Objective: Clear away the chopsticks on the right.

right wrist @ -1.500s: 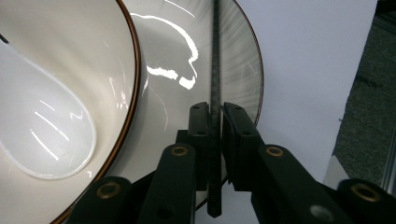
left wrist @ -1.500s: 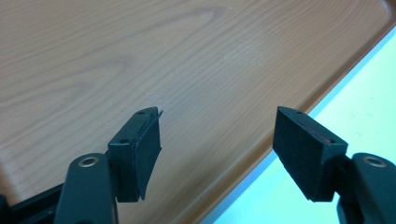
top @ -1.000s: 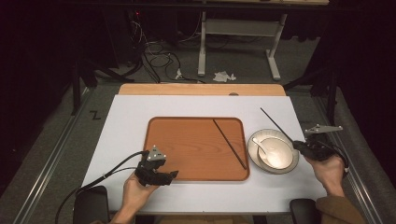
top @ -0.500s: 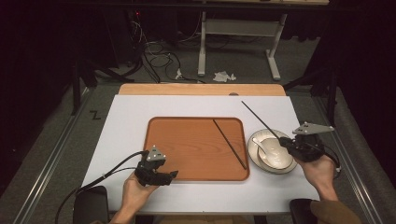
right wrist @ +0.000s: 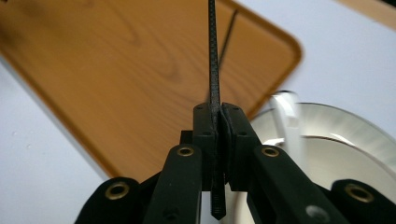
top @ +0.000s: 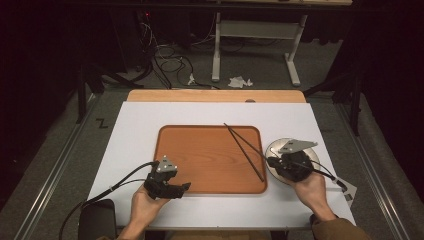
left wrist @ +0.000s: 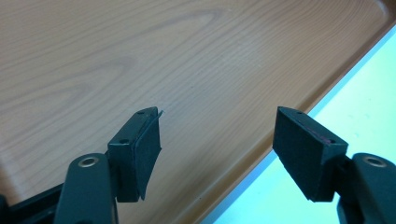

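From the high view I cannot make out the jaws of my right tool: they sit under its grey plate, over the near-left rim of the metal plate that lies just right of the wooden tray. That plate is largely covered by the tool and my right hand, so what rests on it is hard to read from above. The right gripper view settles the grip: the right tool is clenched on a black chopstick, which runs straight up between the pads and out past the top edge, its short blunt end poking down below them. There I also see a pale, blurred handle-like shape on the metal plate, too smeared to name. Above, the held chopstick slants from the tool up and left over the tray's right part, and a second chopstick lies flat on the tray just beside it; in the right gripper view that one is a thin blurred line near the tray's far corner. My left tool is at the tray's near-left edge, its state unclear from above; the left gripper view shows the left tool released, pads wide apart with nothing between, above the tray's rim and the white table.
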The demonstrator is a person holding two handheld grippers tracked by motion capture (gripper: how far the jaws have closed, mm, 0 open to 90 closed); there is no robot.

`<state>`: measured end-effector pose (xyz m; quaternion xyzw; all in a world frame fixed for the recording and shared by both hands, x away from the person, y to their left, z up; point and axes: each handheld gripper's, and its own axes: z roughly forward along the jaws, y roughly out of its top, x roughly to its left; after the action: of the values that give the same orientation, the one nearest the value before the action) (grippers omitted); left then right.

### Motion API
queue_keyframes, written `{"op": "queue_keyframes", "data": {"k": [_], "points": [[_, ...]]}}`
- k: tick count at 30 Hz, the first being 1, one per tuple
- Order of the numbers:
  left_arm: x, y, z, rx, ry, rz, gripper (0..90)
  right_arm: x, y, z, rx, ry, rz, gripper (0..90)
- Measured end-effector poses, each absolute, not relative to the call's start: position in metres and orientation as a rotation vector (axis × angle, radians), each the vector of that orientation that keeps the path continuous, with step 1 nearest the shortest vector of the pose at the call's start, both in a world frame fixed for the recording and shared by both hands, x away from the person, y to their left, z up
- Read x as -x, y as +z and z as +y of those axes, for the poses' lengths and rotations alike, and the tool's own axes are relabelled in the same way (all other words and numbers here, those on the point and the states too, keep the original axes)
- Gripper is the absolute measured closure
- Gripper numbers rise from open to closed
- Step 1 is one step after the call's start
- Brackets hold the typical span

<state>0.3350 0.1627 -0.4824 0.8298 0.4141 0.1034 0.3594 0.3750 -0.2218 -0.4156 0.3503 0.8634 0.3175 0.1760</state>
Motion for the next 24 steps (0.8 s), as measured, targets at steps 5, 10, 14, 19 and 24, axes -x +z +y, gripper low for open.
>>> {"op": "queue_keyframes", "data": {"k": [5, 10, 14, 19, 24], "points": [[-0.335, -0.482, 0.163, -2.140, 0.267, 1.066, 32.1, -0.378, -0.436, -0.196, -0.966, 0.807, 2.521, 86.1], [-0.335, -0.482, 0.163, -2.140, 0.264, 1.066, 32.1, -0.388, -0.457, -0.181, -0.994, 0.693, 2.551, 86.0], [-0.335, -0.483, 0.163, -2.147, 0.259, 1.067, 32.0, -0.391, -0.466, -0.176, -1.005, 0.659, 2.562, 85.5], [-0.335, -0.483, 0.163, -2.146, 0.256, 1.067, 32.0, -0.393, -0.475, -0.170, -1.016, 0.635, 2.596, 85.0], [-0.335, -0.483, 0.163, -2.148, 0.256, 1.066, 32.0, -0.393, -0.481, -0.165, -1.021, 0.631, 2.616, 83.1]]}}
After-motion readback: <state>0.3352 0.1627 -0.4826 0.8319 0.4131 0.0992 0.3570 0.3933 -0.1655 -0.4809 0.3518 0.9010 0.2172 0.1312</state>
